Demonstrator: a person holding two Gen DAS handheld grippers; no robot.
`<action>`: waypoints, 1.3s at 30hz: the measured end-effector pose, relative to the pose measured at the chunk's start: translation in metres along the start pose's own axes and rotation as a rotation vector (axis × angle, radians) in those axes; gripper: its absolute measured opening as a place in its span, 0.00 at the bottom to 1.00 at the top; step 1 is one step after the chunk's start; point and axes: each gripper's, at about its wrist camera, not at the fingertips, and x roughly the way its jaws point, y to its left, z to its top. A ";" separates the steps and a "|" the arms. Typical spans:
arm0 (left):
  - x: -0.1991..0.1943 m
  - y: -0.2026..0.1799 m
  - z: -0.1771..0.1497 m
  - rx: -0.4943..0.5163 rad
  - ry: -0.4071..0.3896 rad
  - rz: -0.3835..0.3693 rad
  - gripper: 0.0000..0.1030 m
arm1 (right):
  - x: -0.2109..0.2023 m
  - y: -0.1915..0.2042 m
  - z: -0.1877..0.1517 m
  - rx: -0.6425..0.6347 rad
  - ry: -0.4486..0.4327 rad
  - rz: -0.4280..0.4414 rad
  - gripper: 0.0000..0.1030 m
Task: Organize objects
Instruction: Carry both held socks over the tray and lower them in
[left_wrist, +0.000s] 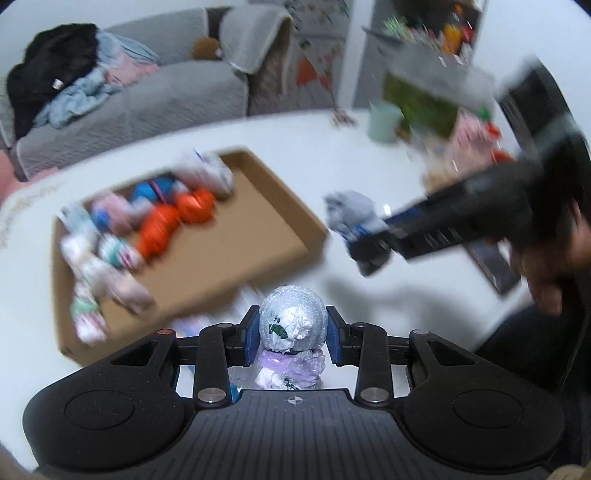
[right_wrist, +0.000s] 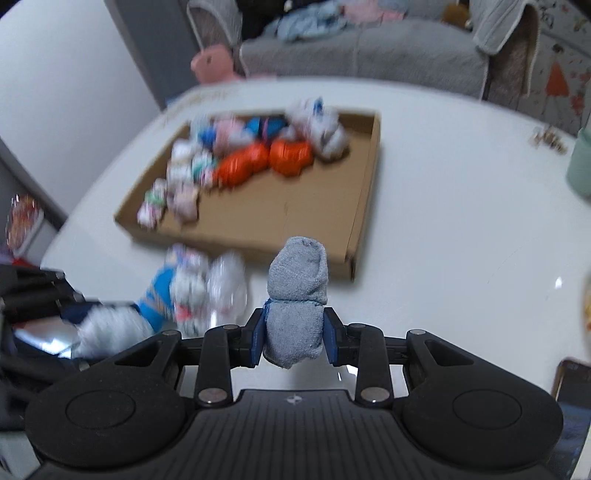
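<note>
My left gripper (left_wrist: 292, 334) is shut on a bubble-wrapped bundle (left_wrist: 292, 325), white with lilac below, held above the white table just in front of a shallow cardboard tray (left_wrist: 273, 206). My right gripper (right_wrist: 294, 332) is shut on a rolled grey sock (right_wrist: 297, 295), held above the table near the tray's (right_wrist: 364, 206) front right corner. The right gripper also shows in the left wrist view (left_wrist: 360, 236), to the right of the tray. The tray holds several rolled socks and wrapped bundles, among them two orange ones (right_wrist: 266, 160), along its left and far sides.
A few bundles, one blue and white (right_wrist: 173, 291), lie on the table in front of the tray's left end. A mint cup (left_wrist: 384, 122) and packages stand at the table's far right. A phone (right_wrist: 570, 380) lies at the right edge. A grey sofa stands behind.
</note>
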 end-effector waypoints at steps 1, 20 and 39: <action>-0.002 0.008 0.010 -0.009 -0.015 0.008 0.40 | -0.003 -0.001 0.005 -0.006 -0.029 -0.002 0.28; 0.098 0.070 0.106 0.123 -0.059 0.023 0.41 | 0.044 -0.019 0.107 -0.282 -0.211 0.013 0.28; 0.192 0.070 0.079 0.222 0.073 0.000 0.41 | 0.110 -0.021 0.106 -0.400 -0.051 0.000 0.28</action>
